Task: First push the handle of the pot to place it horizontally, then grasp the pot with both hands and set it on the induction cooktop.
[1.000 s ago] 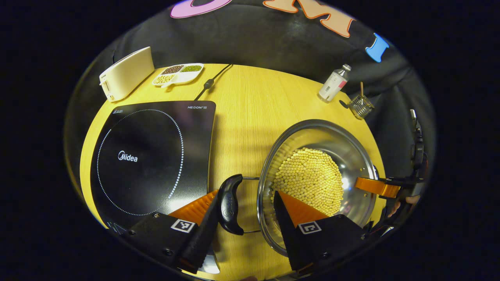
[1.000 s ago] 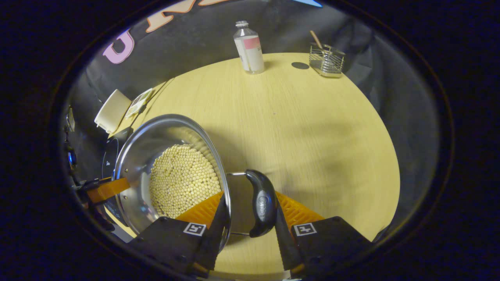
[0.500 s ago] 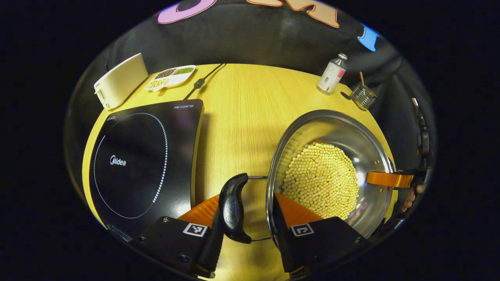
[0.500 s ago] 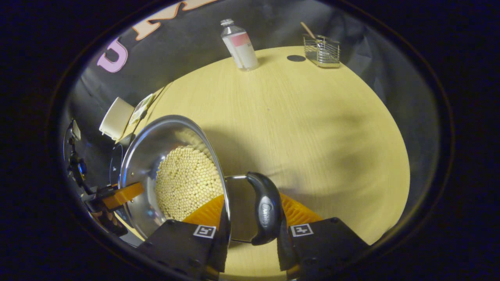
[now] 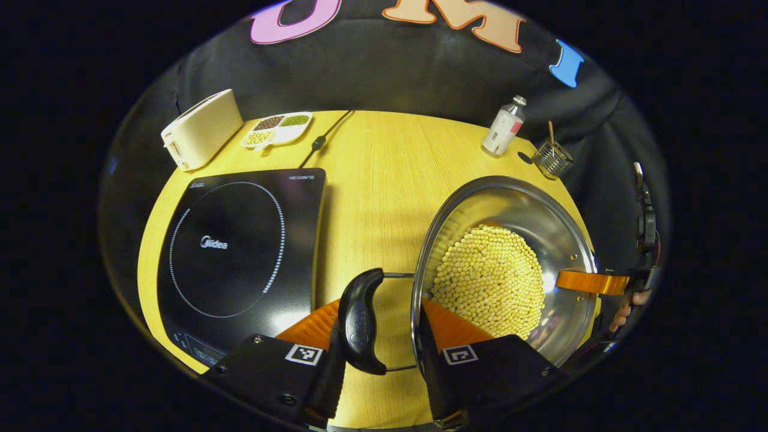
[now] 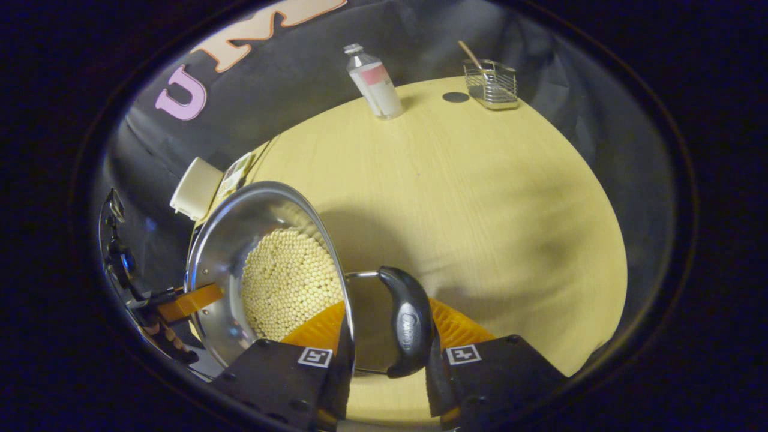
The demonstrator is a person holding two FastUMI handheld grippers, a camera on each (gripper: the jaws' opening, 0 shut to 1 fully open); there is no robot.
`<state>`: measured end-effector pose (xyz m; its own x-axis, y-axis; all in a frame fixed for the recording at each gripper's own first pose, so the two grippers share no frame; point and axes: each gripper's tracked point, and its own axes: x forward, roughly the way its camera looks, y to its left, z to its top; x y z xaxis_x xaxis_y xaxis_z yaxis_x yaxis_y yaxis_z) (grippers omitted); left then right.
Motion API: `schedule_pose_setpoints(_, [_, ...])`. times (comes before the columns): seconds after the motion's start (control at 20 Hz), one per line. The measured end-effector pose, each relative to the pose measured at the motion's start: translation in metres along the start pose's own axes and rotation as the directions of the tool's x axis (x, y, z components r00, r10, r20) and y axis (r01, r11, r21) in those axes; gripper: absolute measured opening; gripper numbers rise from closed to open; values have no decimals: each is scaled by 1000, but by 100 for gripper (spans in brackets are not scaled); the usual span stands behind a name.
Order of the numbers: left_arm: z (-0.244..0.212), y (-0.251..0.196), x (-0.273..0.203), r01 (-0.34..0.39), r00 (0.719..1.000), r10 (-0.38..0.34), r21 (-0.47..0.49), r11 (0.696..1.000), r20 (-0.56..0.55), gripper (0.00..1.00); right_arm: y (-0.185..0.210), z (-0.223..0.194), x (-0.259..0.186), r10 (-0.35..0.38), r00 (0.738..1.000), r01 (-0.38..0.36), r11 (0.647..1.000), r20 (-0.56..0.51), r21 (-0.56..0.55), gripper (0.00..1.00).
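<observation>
Pot [image 5: 510,240] hangs between my two grippers, steel, its floor covered with pale beans [image 5: 489,282]. My left gripper [image 5: 379,336] is closed narrow on the pot's left handle [image 5: 359,321]: one orange finger under the black grip, the other inside the rim, both pressing. My right gripper [image 6: 381,339] does the same on the right handle [image 6: 408,324], fingers pinched across grip and rim (both handles lie flat, level with the rim). In the left gripper view I see the right gripper's orange finger [image 5: 591,282] over the far rim and a hand [image 5: 624,309] behind it.

The pot sits over the table [image 5: 372,180], right of the cooktop [image 5: 240,252], apart from it; whether the base touches the wood I cannot tell. The cooktop's black glass is bare.

Farther out: toaster [image 5: 201,129] and a divided dish [image 5: 276,128] at the back left, a cord [image 5: 321,141] running from the back edge. Back right, a bottle [image 5: 503,127] and a wire basket [image 5: 552,159] holding a stick, with a small dark disc [image 6: 456,97] between them.
</observation>
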<state>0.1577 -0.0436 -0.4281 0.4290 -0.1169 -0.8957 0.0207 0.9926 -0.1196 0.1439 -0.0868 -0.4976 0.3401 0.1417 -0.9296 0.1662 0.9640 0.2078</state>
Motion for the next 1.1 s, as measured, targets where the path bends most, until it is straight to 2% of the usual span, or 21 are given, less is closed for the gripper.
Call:
schedule_pose_setpoints(0.25, [15,32,-29,-39,999,39,14,999,29,58,43,0,-4,56,998,-56,998,16,6,54])
schedule_pose_setpoints(0.3, [19,40,-33,-45,998,44,16,999,45,58,52,2,-4,65,998,-65,998,20,3,47])
schedule_pose_setpoints(0.35, [21,49,-36,-51,997,50,16,999,54,60,62,1,-4,72,997,-72,997,23,3,47])
schedule_pose_setpoints(0.55, [24,89,-44,-47,997,47,-7,999,67,58,107,-1,3,75,997,-74,997,27,-16,46])
schedule_pose_setpoints(0.85, [34,161,-37,9,998,-8,-4,1000,68,58,177,-12,19,23,999,-23,1000,23,-9,47])
schedule_pose_setpoints(0.9, [36,173,-35,15,998,-15,5,1000,69,58,188,-14,24,14,1000,-14,1000,21,-2,54])
schedule_pose_setpoints(0.95, [39,185,-33,21,997,-22,14,1000,72,59,199,-17,29,3,1000,-3,1000,18,1,46])
schedule_pose_setpoints(1.0, [42,194,-29,33,996,-34,22,999,76,59,209,-19,32,-10,1000,10,1000,17,-1,47])
schedule_pose_setpoints(1.05, [43,204,-26,47,996,-49,21,999,75,57,218,-20,36,-24,1000,24,1000,16,-1,54])
schedule_pose_setpoints(1.1, [42,215,-21,59,996,-60,17,998,65,58,227,-24,39,-39,999,39,999,12,1,54])
